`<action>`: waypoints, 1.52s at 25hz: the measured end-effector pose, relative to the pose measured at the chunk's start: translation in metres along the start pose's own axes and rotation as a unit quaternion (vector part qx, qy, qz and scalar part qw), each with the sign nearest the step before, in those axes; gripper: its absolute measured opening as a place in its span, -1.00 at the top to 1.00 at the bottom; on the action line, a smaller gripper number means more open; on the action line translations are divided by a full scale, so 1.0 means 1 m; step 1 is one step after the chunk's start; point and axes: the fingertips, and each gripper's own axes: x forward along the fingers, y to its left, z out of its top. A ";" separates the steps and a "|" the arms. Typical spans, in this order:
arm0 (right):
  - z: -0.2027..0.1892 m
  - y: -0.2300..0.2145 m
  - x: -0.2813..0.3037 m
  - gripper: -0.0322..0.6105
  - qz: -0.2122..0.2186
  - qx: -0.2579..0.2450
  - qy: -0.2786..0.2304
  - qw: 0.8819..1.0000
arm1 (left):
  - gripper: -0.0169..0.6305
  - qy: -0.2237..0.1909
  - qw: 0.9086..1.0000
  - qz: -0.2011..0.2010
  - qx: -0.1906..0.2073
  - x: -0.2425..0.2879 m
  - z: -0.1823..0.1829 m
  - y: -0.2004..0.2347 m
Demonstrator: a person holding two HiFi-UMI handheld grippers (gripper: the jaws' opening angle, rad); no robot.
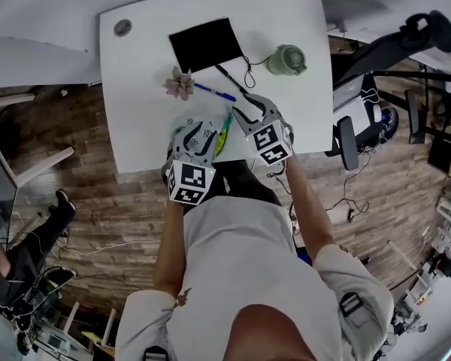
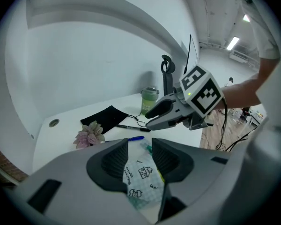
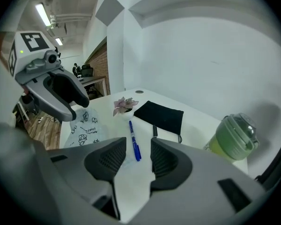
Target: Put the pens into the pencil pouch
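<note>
Left gripper point(image 2: 140, 146): jaws apart, nothing clamped. The patterned pencil pouch point(image 2: 141, 175) lies flat on the tabletop point(image 1: 143, 66) below the gap, near the 6 o'clock edge in the head view.

Right gripper point(image 3: 138, 146): jaws apart, empty. The blue pen point(image 3: 134, 143) lies ahead of the gap, at 12 o'clock from the pencil pouch. A black pen point(image 1: 231, 79) lies at 1 o'clock. A green-yellow pen point(image 1: 224, 132) lies at the pouch's 3 o'clock edge; whether it is partly inside cannot be told.

Handling, by judgement: the pens are light, stiff and smooth and may roll. Clamp across the barrel near mid-length. The pencil pouch is thin and soft and will buckle. Pinch one lip of its opening, not the body.
</note>
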 end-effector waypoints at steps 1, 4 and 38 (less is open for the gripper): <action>-0.002 0.001 0.005 0.39 0.004 -0.005 0.007 1.000 | 0.48 0.003 1.000 -0.003 0.000 0.002 -0.002 -0.001; -0.009 0.002 0.020 0.42 0.013 -0.024 0.027 0.999 | 0.49 0.013 1.000 -0.009 -0.001 0.006 -0.007 -0.004; -0.041 0.008 0.071 0.72 0.082 -0.066 0.109 0.988 | 0.52 0.044 0.998 -0.034 -0.003 0.017 -0.029 -0.013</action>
